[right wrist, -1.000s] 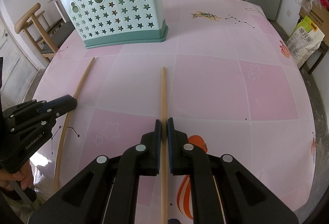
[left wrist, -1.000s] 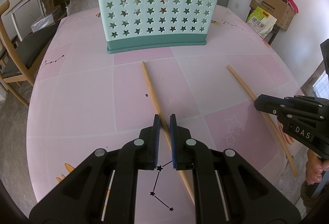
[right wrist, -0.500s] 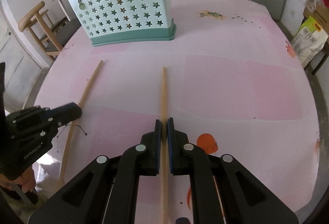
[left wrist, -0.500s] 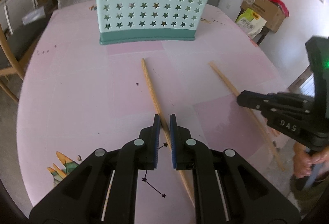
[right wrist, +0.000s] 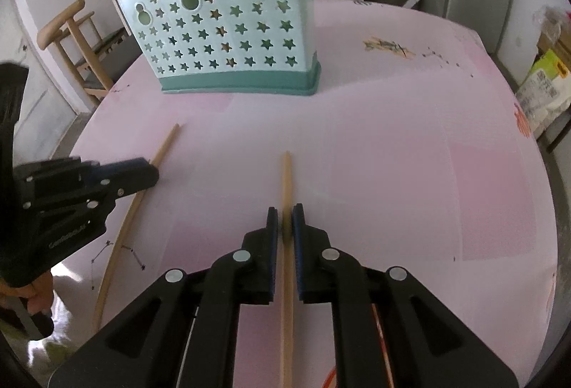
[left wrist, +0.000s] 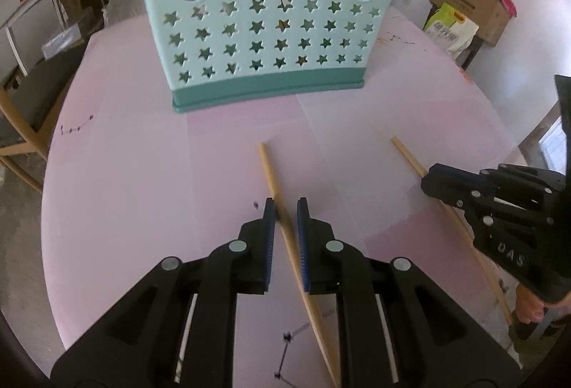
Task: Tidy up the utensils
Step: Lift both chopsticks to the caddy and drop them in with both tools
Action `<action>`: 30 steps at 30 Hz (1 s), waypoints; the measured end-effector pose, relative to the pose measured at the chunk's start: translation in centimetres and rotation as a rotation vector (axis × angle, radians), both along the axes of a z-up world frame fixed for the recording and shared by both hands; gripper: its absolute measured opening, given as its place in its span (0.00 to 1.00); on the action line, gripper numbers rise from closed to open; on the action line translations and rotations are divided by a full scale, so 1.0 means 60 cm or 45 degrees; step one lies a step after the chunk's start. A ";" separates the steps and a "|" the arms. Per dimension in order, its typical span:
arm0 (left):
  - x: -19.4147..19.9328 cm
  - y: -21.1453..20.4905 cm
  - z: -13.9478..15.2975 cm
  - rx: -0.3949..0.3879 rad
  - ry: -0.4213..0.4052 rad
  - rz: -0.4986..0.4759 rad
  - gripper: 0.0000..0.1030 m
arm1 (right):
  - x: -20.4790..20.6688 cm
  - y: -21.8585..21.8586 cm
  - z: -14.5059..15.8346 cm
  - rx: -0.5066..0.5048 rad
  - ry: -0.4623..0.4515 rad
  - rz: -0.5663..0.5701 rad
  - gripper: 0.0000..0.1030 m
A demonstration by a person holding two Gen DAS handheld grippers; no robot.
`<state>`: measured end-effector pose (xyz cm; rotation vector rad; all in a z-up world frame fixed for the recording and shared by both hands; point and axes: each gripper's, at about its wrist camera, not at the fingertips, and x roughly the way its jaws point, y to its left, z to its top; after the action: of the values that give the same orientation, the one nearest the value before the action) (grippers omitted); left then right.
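Both hands have carried their sticks closer to the mint holder (left wrist: 267,24). Left gripper (left wrist: 284,209) pinches one chopstick (left wrist: 271,174); right gripper (right wrist: 284,215) pinches the other chopstick (right wrist: 286,174), tips projecting ahead of the fingers. Transport step; next, each needs lifting over the holder's rim.

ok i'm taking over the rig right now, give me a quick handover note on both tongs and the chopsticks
Left tongs: shut on the left chopstick, gripped partway along, tip pointing at the holder.
Right tongs: shut on the right chopstick, also aimed forward.
Utensil holder: upright on the pink table, ahead of both tongs, star-cut front facing them.
Done: both chopsticks gripped.
Left: neither chopstick is in the holder yet; carry each over its top rim and drop it in. Whether the sticks are clear of the table is hard to tell.
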<state>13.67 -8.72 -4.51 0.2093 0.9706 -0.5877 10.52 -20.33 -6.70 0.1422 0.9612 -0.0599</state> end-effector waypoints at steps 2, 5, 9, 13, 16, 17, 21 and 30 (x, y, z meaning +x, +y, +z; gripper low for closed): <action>0.005 -0.004 0.001 0.002 -0.005 0.011 0.06 | 0.002 -0.001 -0.001 0.009 -0.011 -0.007 0.08; 0.006 -0.001 0.011 -0.022 -0.009 0.017 0.05 | 0.002 -0.013 -0.001 0.062 -0.022 -0.021 0.06; -0.002 0.018 0.067 -0.127 -0.076 0.022 0.05 | -0.001 -0.034 -0.002 0.161 -0.032 -0.032 0.06; -0.006 0.057 0.170 -0.302 -0.221 0.051 0.05 | -0.005 -0.042 -0.001 0.179 -0.035 -0.028 0.06; -0.007 0.079 0.251 -0.446 -0.335 0.061 0.05 | -0.004 -0.042 -0.004 0.182 -0.036 -0.022 0.06; -0.008 0.084 0.277 -0.489 -0.380 0.060 0.05 | -0.003 -0.041 -0.005 0.183 -0.036 -0.022 0.06; -0.010 0.088 0.364 -0.613 -0.565 0.047 0.05 | -0.002 -0.043 -0.005 0.192 -0.040 -0.024 0.06; 0.040 0.037 0.436 -0.639 -0.729 0.031 0.05 | 0.005 -0.054 -0.008 0.226 -0.050 -0.033 0.06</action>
<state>16.06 -6.53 21.66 -0.0843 0.2551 -0.6803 10.82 -23.54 -7.18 0.3185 0.9251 0.0046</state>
